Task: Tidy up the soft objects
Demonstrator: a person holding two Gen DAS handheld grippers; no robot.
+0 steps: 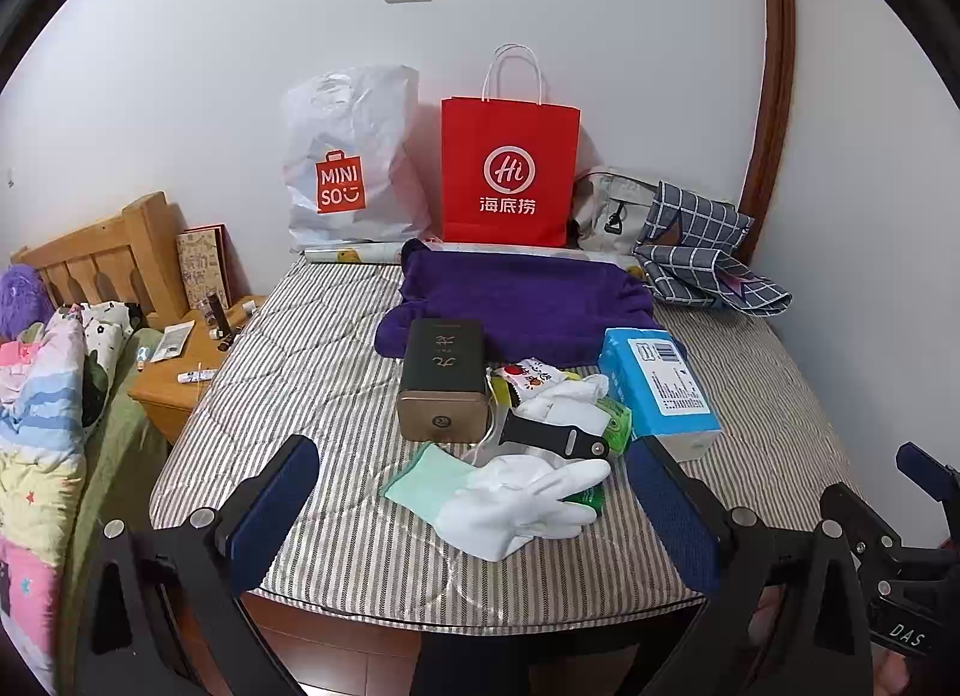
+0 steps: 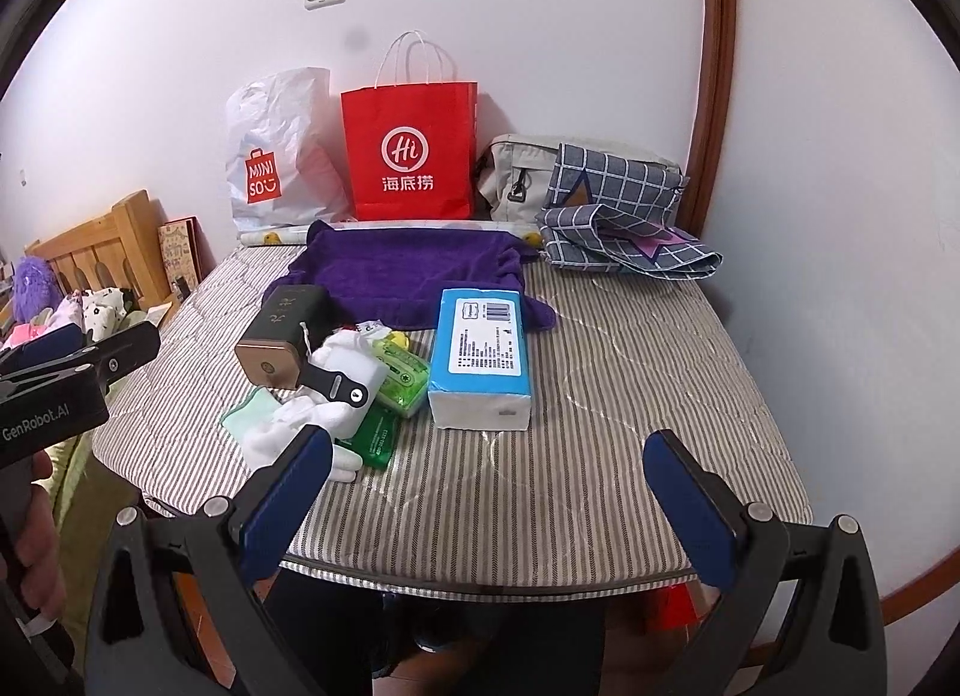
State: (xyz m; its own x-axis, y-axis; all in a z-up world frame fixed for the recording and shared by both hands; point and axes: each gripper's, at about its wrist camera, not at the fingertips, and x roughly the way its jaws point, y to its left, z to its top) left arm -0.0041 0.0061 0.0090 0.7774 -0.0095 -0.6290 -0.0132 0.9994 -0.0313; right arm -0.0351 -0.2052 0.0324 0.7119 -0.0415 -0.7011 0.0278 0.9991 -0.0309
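**White glove lies straight ahead of the left tongs**

The white cotton glove with a pale green cuff (image 1: 510,501) lies on the striped bed (image 1: 312,348), just in front of the dark tin box (image 1: 443,378), long axis crosswise, fingers pointing right. The left tongs (image 1: 474,507) are nearer and gape released; the right tongs (image 2: 489,486) too, empty. Readable: "MINISO", "Hi 海底捞", "GenRobot.AI"

red bag (image 1: 510,171), tin (image 1: 443,378), nightstand (image 1: 180,372)

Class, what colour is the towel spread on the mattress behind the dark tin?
Deep purple. The towel shows best in the left wrist view.
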